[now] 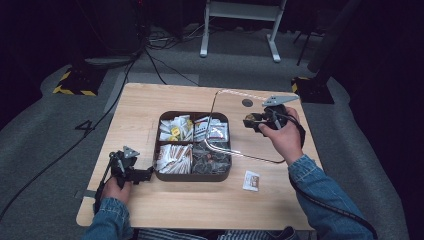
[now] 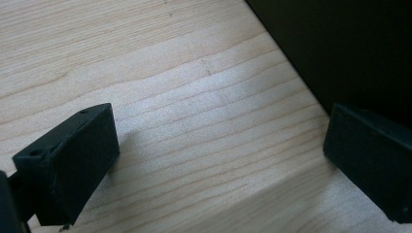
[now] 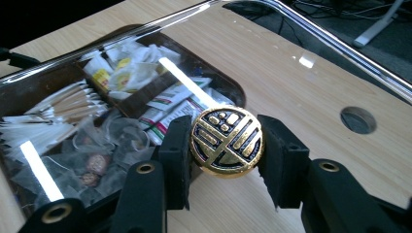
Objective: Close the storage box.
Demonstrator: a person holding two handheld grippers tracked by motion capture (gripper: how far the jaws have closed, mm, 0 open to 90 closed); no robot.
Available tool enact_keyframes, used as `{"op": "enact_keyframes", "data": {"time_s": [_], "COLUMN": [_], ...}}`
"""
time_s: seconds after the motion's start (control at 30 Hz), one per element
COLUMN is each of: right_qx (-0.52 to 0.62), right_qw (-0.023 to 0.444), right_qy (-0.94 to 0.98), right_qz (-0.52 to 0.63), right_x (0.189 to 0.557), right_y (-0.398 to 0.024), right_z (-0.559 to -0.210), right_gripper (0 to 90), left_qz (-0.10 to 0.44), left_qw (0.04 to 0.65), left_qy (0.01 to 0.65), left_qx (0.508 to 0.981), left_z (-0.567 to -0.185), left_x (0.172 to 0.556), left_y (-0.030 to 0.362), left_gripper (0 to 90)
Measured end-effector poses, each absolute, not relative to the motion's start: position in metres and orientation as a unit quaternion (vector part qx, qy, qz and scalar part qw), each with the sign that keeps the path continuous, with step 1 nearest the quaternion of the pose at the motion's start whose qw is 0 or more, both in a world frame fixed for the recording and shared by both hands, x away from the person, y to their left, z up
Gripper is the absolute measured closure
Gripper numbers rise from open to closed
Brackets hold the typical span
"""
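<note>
A dark tray (image 1: 194,176) with four compartments of sachets, packets and sticks sits mid-table. Its clear lid, edged with a metal rim (image 1: 250,156), hangs tilted above the tray's right side. My right gripper (image 1: 251,121) is shut on the lid's round gold knob (image 3: 227,141), with one black pad (image 3: 176,155) pressing on each side of it. My left gripper (image 1: 148,173) rests on the table at the tray's front left corner. It stands open (image 2: 218,155) over bare wood, and the tray's dark wall (image 2: 350,48) is just beyond its right jaw.
A small white sachet (image 1: 251,180) lies on the table to the right of the tray's front. A round cable hole (image 1: 247,103) is in the tabletop near the far edge. Cables and stand legs are on the floor behind the table.
</note>
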State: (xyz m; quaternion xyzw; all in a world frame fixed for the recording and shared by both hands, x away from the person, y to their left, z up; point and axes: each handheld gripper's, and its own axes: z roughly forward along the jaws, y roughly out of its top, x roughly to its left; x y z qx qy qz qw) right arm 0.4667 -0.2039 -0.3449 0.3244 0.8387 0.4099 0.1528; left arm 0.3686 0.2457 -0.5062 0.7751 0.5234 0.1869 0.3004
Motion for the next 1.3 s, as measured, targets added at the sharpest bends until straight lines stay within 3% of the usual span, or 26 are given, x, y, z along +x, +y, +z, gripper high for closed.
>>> {"op": "enact_keyframes", "data": {"time_s": [0.57,1.3], "right_qx": [0.275,0.245], "right_qw": [0.122,0.091], "right_qy": [0.850,0.864], "right_qz": [0.431,0.430], "right_x": [0.456,0.459], "right_y": [-0.133,-0.076], "right_z": [-0.349,-0.378], "right_gripper": [58.9,58.9], "left_qz": [0.186,0.187], "left_qw": [0.301,0.300], "left_qy": [0.524,0.526], "left_qx": [0.775,0.773], "left_z": [-0.506,-0.506], "left_x": [0.370,0.370], "left_y": [0.246,0.245], "left_gripper": [0.0,0.0]}}
